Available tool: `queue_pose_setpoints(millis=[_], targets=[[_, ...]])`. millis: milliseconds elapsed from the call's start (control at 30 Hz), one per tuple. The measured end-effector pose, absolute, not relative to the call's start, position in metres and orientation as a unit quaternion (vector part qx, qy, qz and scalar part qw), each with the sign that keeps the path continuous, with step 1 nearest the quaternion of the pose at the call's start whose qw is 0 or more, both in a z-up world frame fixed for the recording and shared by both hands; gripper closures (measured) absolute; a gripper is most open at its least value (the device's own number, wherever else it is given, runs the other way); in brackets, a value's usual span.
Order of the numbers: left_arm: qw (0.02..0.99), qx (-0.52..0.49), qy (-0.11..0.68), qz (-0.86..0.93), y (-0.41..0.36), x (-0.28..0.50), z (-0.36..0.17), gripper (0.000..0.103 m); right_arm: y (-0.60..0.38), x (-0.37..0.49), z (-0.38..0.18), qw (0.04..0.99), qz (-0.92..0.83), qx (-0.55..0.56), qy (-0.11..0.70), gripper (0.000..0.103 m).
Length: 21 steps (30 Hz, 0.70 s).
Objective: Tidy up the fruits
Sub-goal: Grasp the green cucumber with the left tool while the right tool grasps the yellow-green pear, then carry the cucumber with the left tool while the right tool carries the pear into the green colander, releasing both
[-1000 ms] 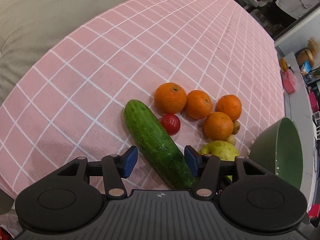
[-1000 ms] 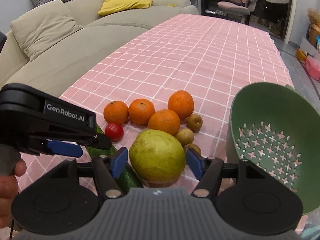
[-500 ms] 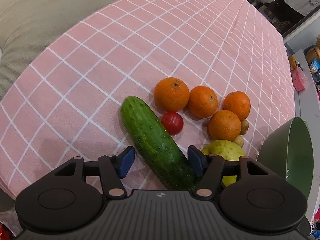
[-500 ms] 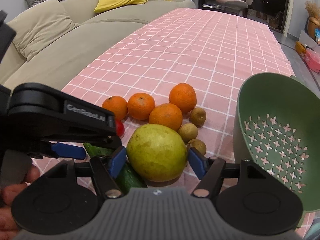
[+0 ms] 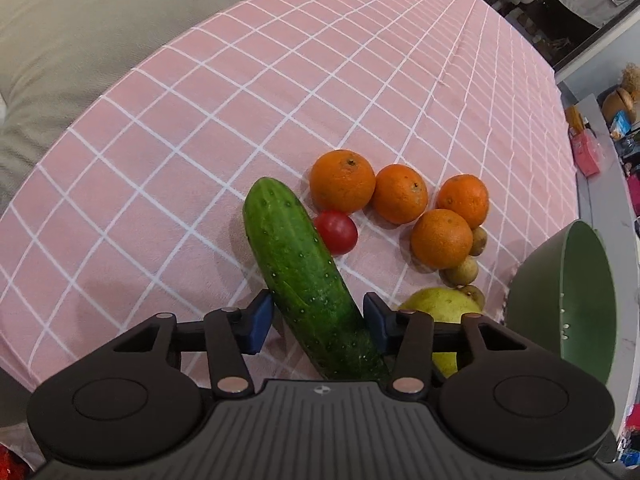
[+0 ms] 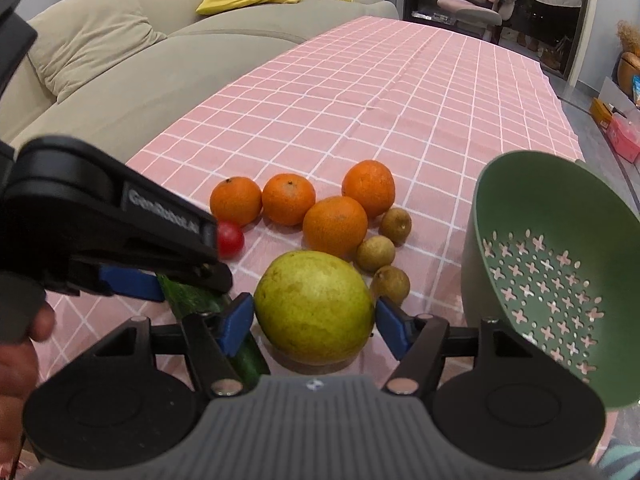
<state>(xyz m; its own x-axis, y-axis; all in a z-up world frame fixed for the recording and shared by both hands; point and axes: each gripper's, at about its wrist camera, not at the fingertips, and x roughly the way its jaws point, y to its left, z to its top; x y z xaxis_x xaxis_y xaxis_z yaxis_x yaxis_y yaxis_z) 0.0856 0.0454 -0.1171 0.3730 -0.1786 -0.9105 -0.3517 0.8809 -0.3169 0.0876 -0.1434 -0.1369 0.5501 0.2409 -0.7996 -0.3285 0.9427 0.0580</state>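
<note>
A green cucumber [image 5: 304, 276] lies on the pink checked tablecloth, its near part between the blue pads of my left gripper [image 5: 318, 320], which is open around it with small gaps. My right gripper [image 6: 314, 320] is open around a large yellow-green pear-like fruit [image 6: 314, 306], pads close to its sides. Several oranges [image 5: 342, 186] [image 6: 334, 226], a small red tomato [image 5: 336, 232] [image 6: 230, 238] and three small brown fruits [image 6: 376, 254] lie just beyond. The left gripper's body [image 6: 120, 232] shows in the right wrist view.
A green perforated colander bowl [image 6: 552, 280] stands tilted at the right, near the table's edge; it also shows in the left wrist view [image 5: 576, 300]. A beige sofa [image 6: 100, 72] runs along the table's left side. The pink cloth [image 6: 380, 92] stretches far ahead.
Both grippers have narrowed around their fruit. The left pads moved closer to the cucumber; the right gripper advanced a little so the pear sits between its pads.
</note>
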Motion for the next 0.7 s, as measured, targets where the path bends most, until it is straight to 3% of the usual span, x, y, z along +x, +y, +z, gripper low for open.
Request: queue_pose_setpoints(millis=[200,700], targets=[[0.812,-0.235,0.533,0.040,0.044,0.073,-0.095,0.058,-0.150,0.073,-0.128,0.878,0.170,-0.043,0.445,0.041],[0.837,-0.233,0.496,-0.004,0.048,0.056,-0.061,0.060,-0.161,0.053,-0.105,0.881,0.175,-0.028,0.438,0.042]])
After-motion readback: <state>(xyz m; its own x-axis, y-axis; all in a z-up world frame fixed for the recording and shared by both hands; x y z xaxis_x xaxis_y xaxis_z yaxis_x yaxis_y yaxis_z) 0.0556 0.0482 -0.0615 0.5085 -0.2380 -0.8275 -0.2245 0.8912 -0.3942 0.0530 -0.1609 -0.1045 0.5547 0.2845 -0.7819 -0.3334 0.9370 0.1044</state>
